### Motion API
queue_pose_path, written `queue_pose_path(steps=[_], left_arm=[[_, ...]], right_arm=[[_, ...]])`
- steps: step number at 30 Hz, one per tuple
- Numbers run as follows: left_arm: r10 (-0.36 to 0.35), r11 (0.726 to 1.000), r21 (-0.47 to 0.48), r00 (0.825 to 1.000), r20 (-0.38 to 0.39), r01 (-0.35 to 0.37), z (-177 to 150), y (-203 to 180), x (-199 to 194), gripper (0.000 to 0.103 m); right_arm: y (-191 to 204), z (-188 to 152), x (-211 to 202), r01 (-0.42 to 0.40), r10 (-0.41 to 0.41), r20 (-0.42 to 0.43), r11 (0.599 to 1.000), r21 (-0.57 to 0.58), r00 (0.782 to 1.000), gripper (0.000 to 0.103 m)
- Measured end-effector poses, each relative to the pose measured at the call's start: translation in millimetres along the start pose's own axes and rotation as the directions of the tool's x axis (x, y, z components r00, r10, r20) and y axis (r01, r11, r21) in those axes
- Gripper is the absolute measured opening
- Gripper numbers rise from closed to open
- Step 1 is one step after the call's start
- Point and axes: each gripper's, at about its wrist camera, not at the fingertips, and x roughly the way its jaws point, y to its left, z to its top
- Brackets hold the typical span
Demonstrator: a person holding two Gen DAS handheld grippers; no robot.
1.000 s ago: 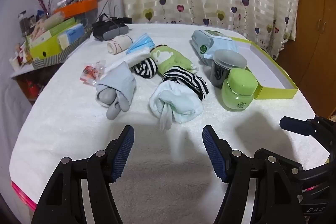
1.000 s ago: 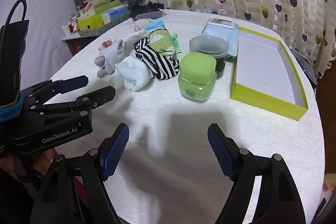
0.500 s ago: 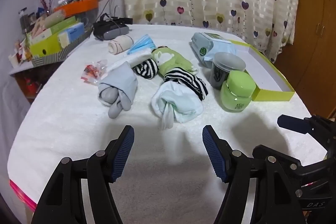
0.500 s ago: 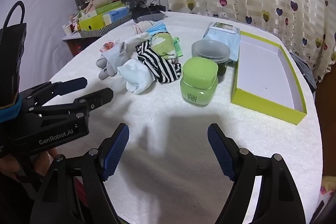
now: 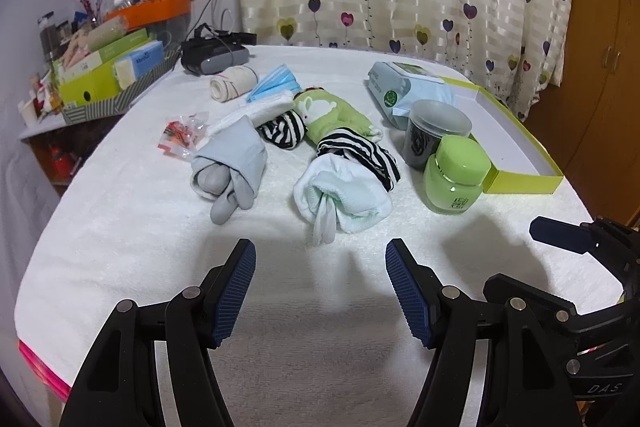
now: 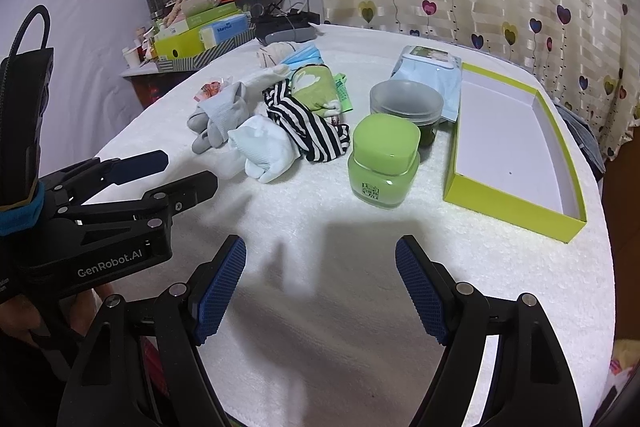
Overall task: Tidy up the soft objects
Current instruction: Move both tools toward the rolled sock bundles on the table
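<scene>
A white towel-covered worktop fills both views. At about 2 o'clock on it in the right wrist view lies an open lime-green box, its white inside bare. The soft things are bunched near the worktop's middle, at 12 o'clock from the left gripper: a black-and-white striped piece lies touching a rolled mint-white sock bundle, with a green cartoon-print cloth just behind them and a grey sock bundle at 11 o'clock, apart from the mint one. Farther back sit a blue face mask and a cream roll. At 1 o'clock stand a green jar and, touching it behind, a dark jar with a clear lid; a wipes pack lies beyond. The left gripper's jaws are wide apart over bare towel, holding nothing. The right gripper hovers likewise, jaws spread and empty, with the green jar at its 12 o'clock.
</scene>
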Motion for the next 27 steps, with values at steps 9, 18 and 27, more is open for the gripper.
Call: queue_pose_path(steps=[9,18,27], left_arm=[[-0.003,1.0,-0.012,1.0,0.006,0.004,1.3,4.9,-0.7,0.067],[-0.007,1.0,-0.012,1.0,0.006,0.007,1.3,5.9,-0.5,0.067],[-0.011,1.0,-0.005,1.0,0.027,0.011,-0.2,4.4,-3.5,0.067]], right_arm=[[1.1,1.2,0.7,-0.004,0.004,0.001,1.0,-0.006,1.0,0.078],[4.9,2.5,0.6,-0.001,0.001,0.004,1.0,-0.012,1.0,0.078],[7.0,3.6,-0.4,-0.005,0.005,0.007,1.0,-0.015,1.0,0.078]])
